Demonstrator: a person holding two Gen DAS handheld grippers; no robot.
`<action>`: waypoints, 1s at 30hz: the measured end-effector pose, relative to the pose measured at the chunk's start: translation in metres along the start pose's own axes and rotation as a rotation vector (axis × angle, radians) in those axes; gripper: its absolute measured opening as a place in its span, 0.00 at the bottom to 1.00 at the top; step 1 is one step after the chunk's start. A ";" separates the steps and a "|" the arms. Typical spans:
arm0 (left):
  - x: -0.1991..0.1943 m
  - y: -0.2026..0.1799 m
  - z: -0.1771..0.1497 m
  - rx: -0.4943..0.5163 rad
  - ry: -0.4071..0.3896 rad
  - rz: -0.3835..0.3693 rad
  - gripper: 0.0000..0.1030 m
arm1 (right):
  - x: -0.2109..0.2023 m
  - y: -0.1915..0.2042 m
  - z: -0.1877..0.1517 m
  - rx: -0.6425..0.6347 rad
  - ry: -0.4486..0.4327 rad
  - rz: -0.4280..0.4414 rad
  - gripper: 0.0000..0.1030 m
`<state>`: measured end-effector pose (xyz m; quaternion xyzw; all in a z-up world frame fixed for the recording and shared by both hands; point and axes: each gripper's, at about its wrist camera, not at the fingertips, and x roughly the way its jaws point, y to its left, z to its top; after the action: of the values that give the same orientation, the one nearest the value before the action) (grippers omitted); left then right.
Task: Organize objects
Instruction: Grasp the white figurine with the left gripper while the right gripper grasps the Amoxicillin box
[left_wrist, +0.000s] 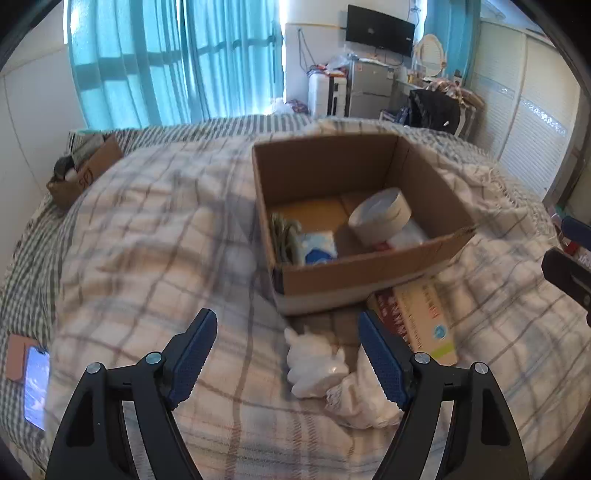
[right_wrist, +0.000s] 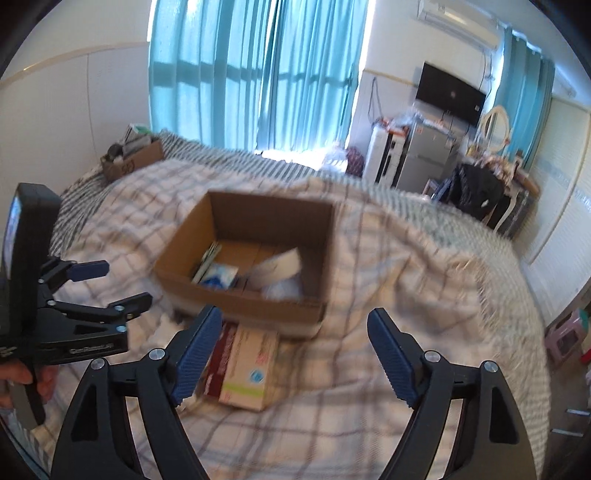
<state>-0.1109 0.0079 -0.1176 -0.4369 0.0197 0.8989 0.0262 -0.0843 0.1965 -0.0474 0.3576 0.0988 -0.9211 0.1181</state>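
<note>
White plastic bag (left_wrist: 317, 365) low middle, soft, light; pinch bunched top. Left claw (left_wrist: 288, 354), right claw (right_wrist: 295, 354) both wide apart, holding nothing.

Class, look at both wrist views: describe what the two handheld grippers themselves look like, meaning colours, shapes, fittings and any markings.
Both the left gripper and the right gripper have matte black, curved arms with triangular cut-outs, silver round pivot bolts and blue ribbed finger pads. Seen from the right wrist view, the left gripper's black body carries pale lettering, too blurred to read, and a bare hand grips its handle. No cables show.
</note>
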 end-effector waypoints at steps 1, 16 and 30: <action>0.006 0.001 -0.006 -0.003 0.007 0.005 0.79 | 0.007 0.003 -0.008 0.007 0.009 0.010 0.79; 0.067 -0.018 -0.040 -0.046 0.179 -0.155 0.73 | 0.077 -0.011 -0.064 0.121 0.170 0.040 0.79; 0.050 -0.013 -0.042 -0.103 0.129 -0.219 0.51 | 0.084 0.002 -0.068 0.076 0.202 0.035 0.79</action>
<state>-0.1077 0.0202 -0.1835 -0.4941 -0.0728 0.8606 0.1000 -0.1006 0.2000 -0.1536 0.4544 0.0687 -0.8813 0.1100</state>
